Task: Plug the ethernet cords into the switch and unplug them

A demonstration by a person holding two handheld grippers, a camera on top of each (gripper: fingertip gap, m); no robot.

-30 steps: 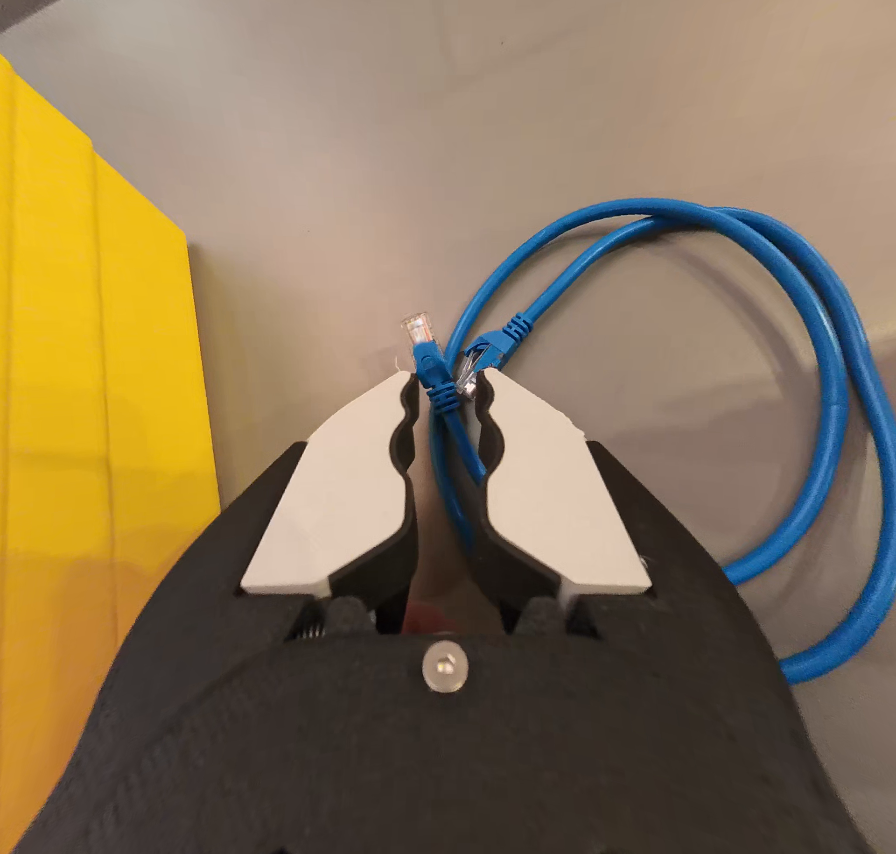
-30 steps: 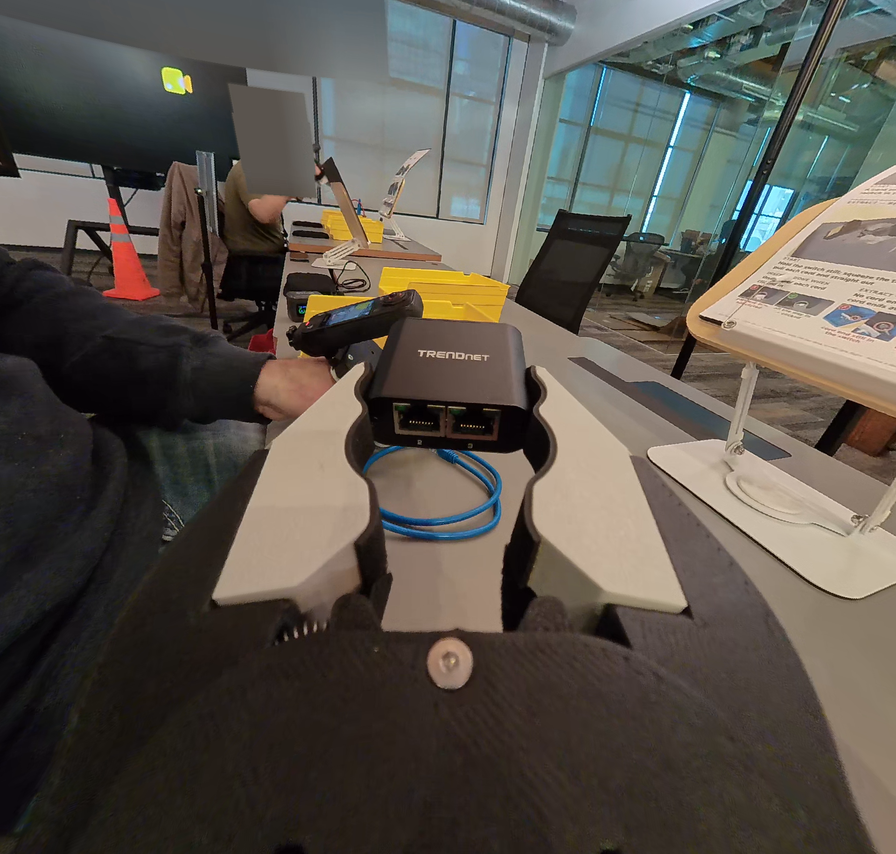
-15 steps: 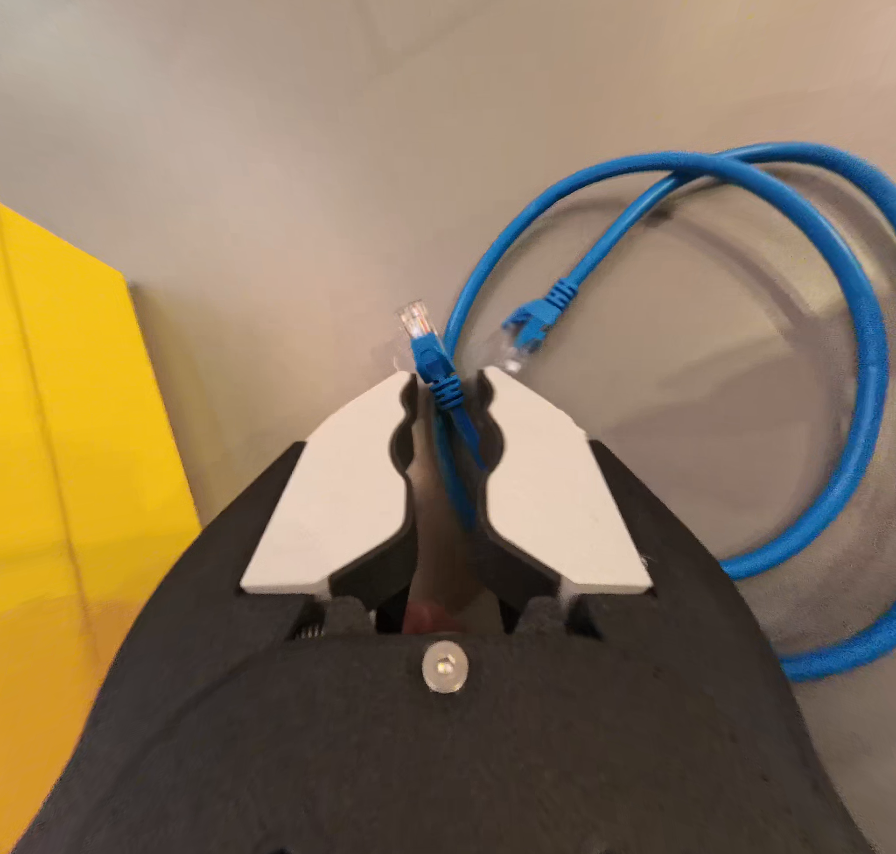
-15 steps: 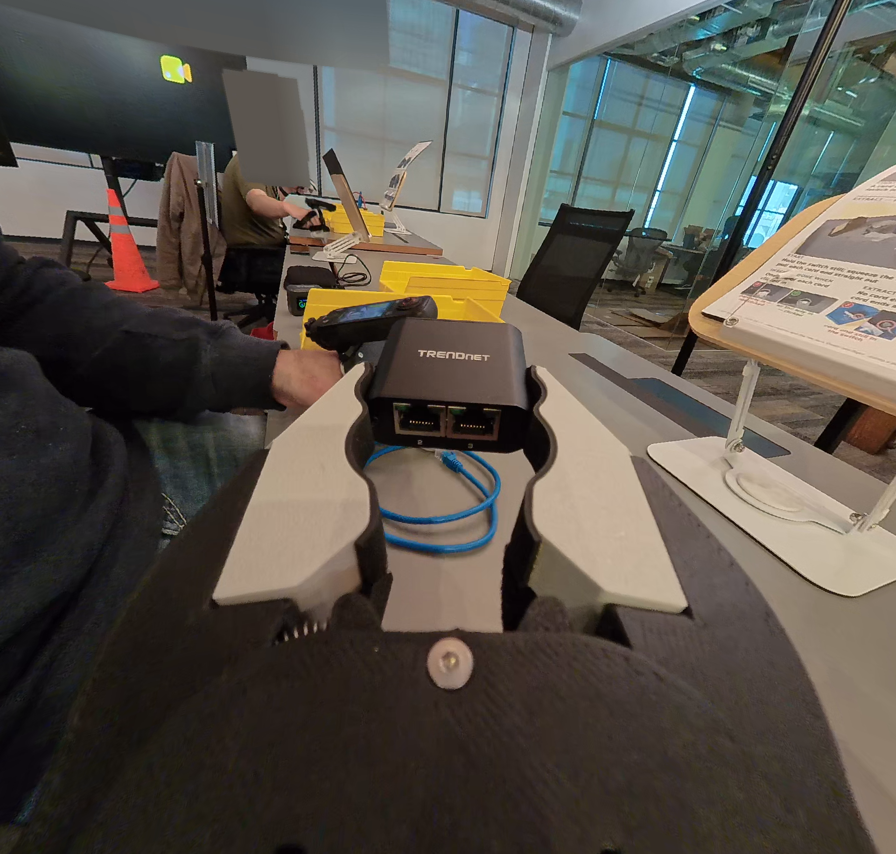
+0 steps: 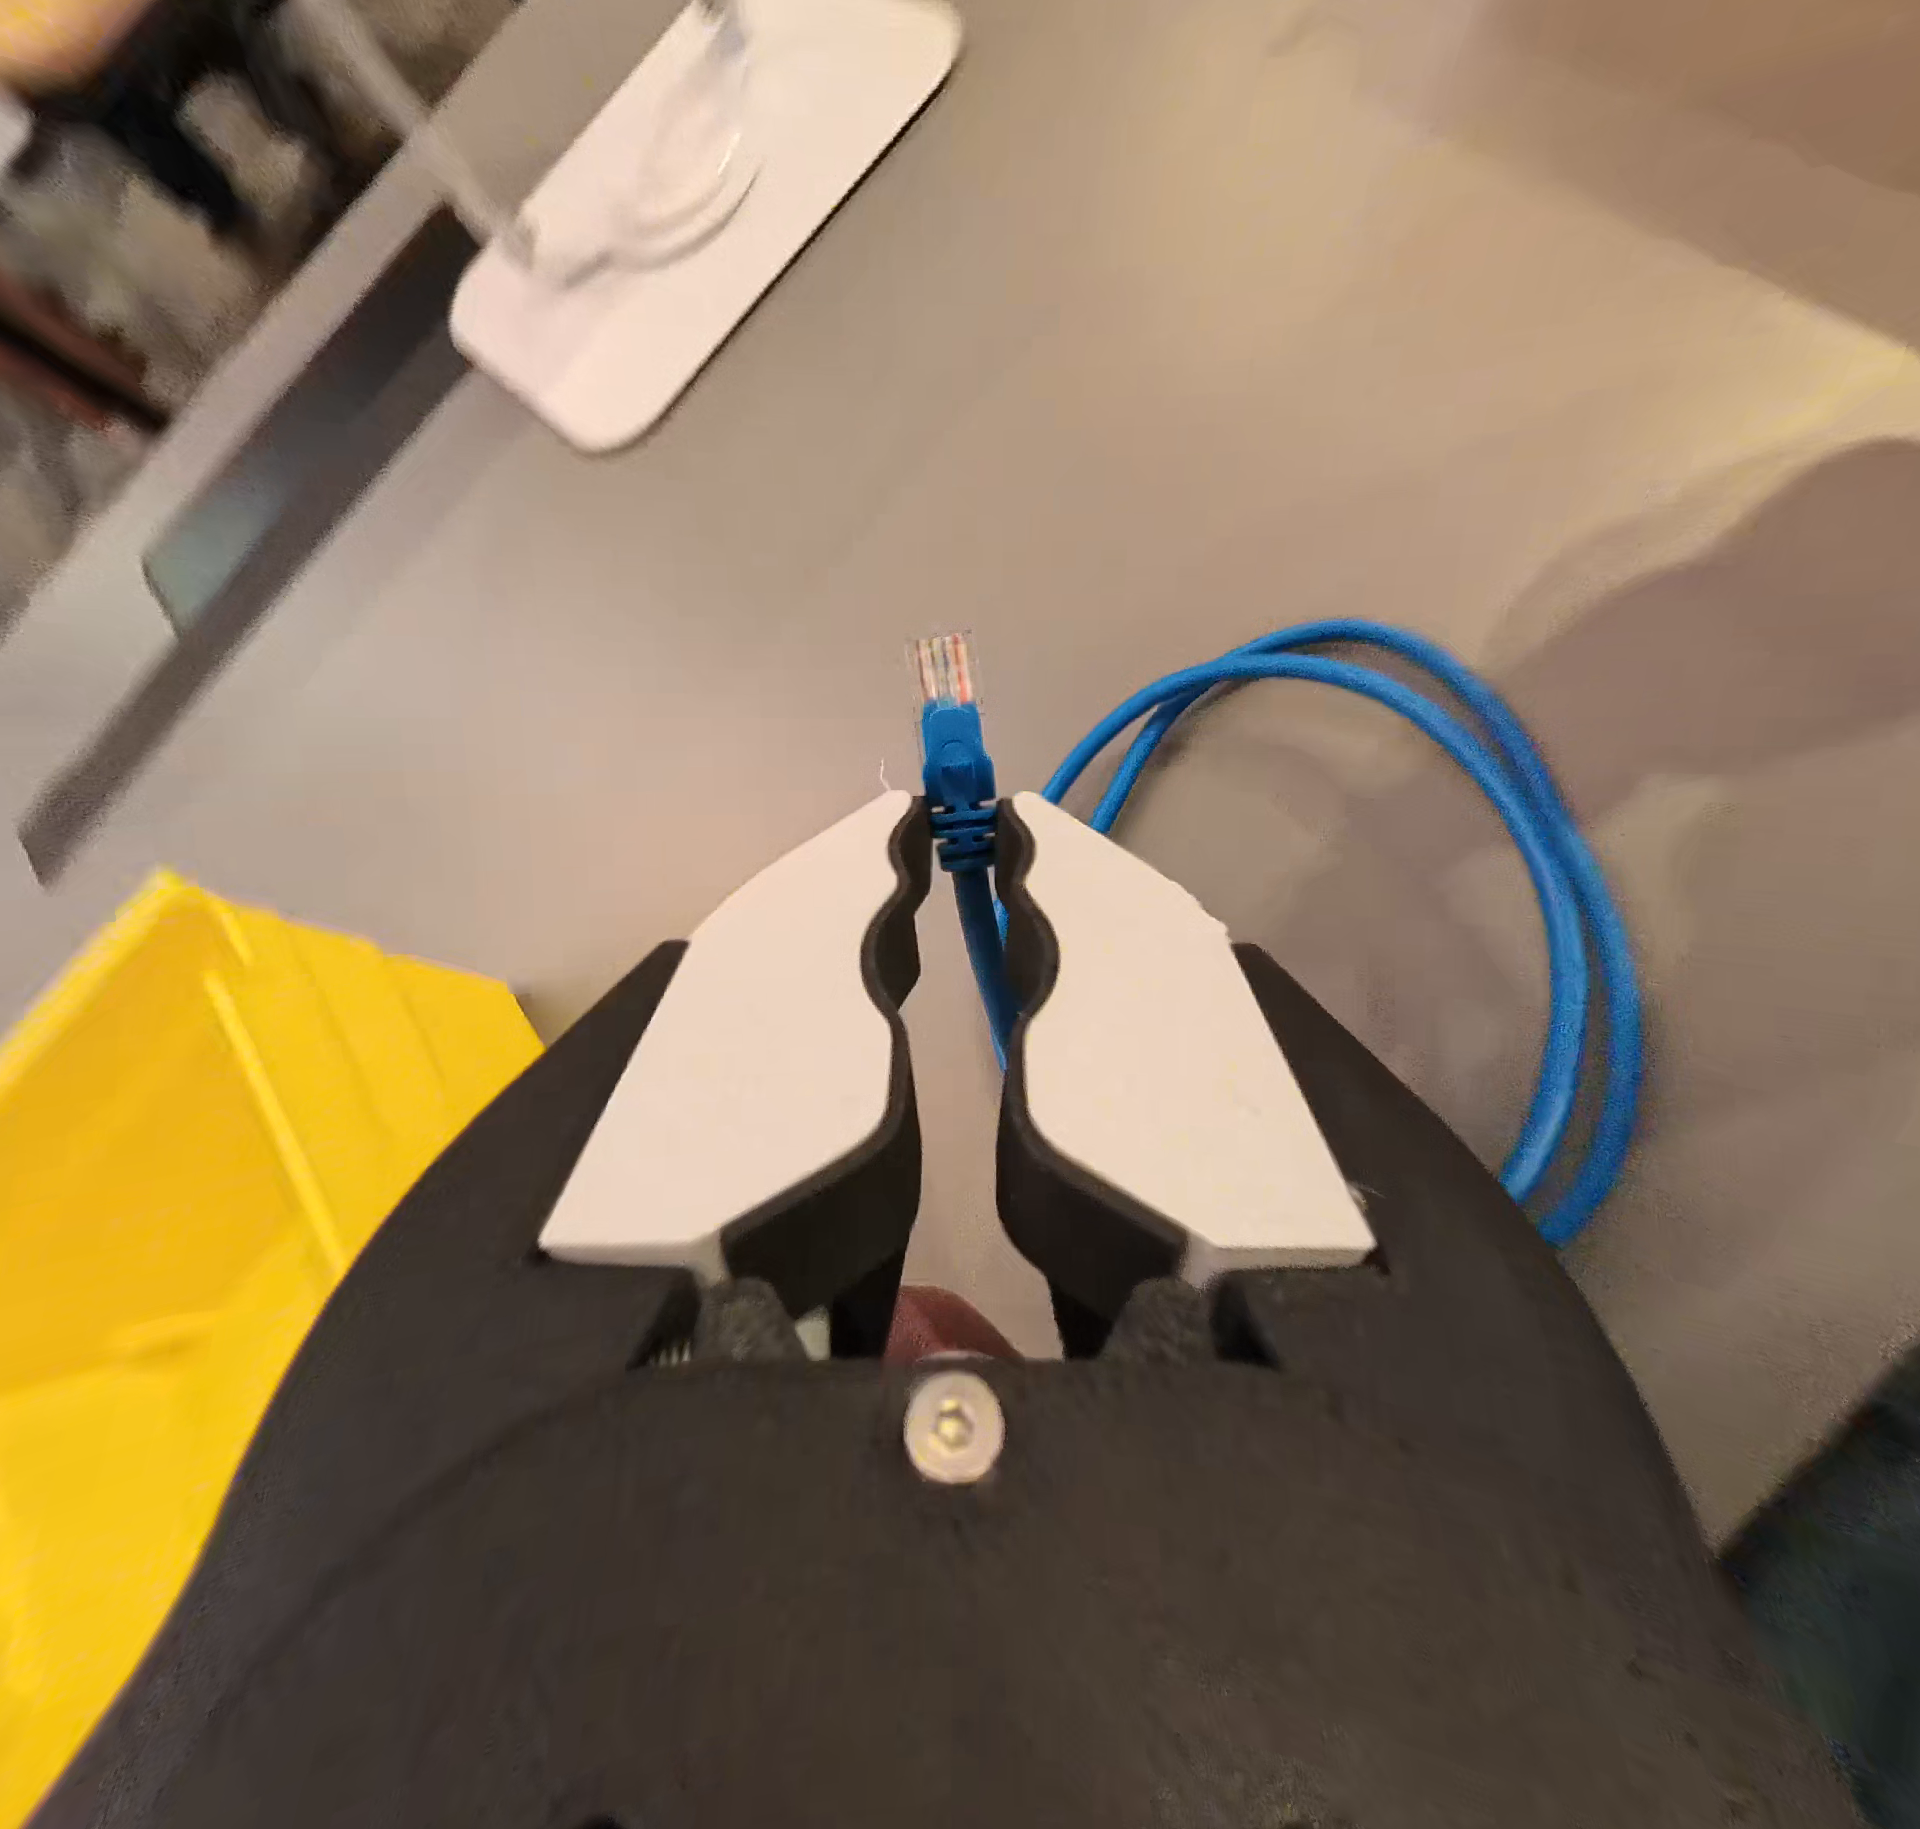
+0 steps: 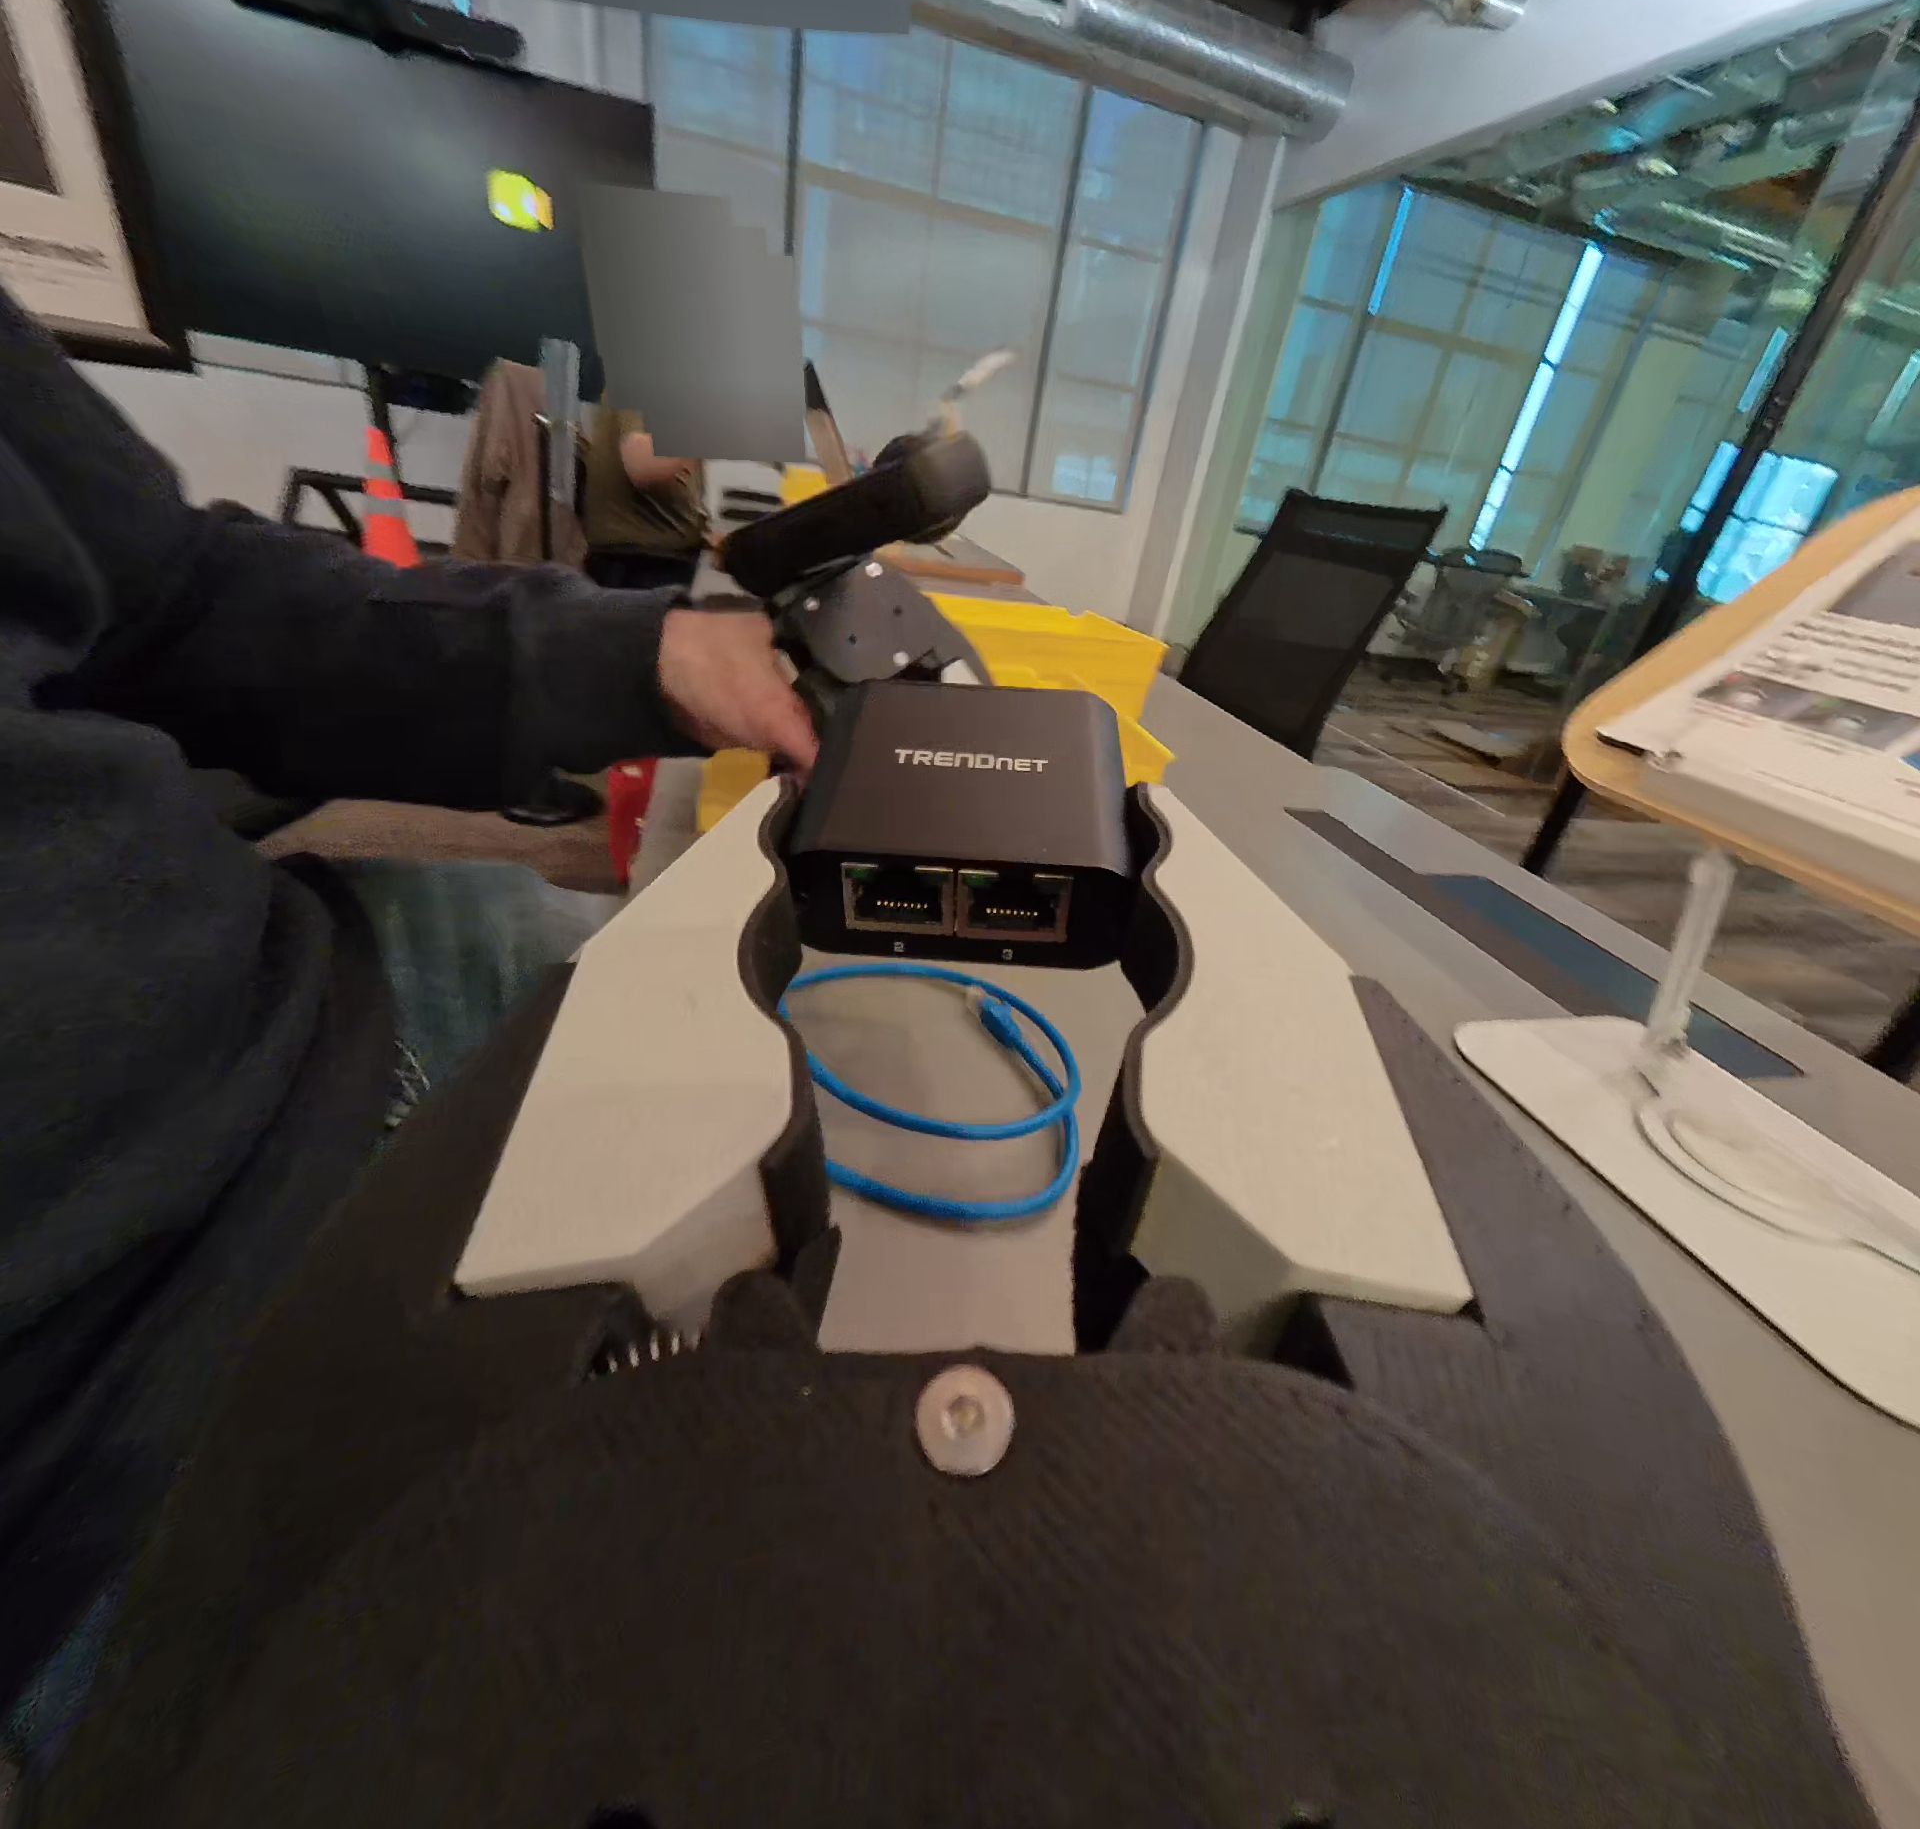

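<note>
My left gripper (image 5: 958,815) is shut on the blue boot of an ethernet cord's plug (image 5: 943,683). The clear plug tip sticks out ahead of the fingertips, lifted above the grey table. The rest of the blue cord (image 5: 1558,906) lies coiled on the table to the right. My right gripper (image 6: 961,875) is shut on a small black switch (image 6: 971,792) and holds it with its two empty ports (image 6: 956,904) facing the camera. Below the switch the blue cord (image 6: 935,1125) lies looped on the table with its other plug (image 6: 992,1010) free. The left gripper's body (image 6: 862,584) shows behind the switch.
A yellow bin (image 5: 156,1156) stands at the left. A white stand base (image 5: 717,190) with an instruction sheet (image 6: 1787,657) sits on the table's right side. More yellow bins (image 6: 1049,636) lie behind. A person's hand (image 6: 727,688) and dark sleeve are at the left. About 20 cm separates my left fingertips from my right.
My left gripper has lifted and turned with the plug, so it now faces across the table toward the stand base. The right gripper has kept hold of the switch.
</note>
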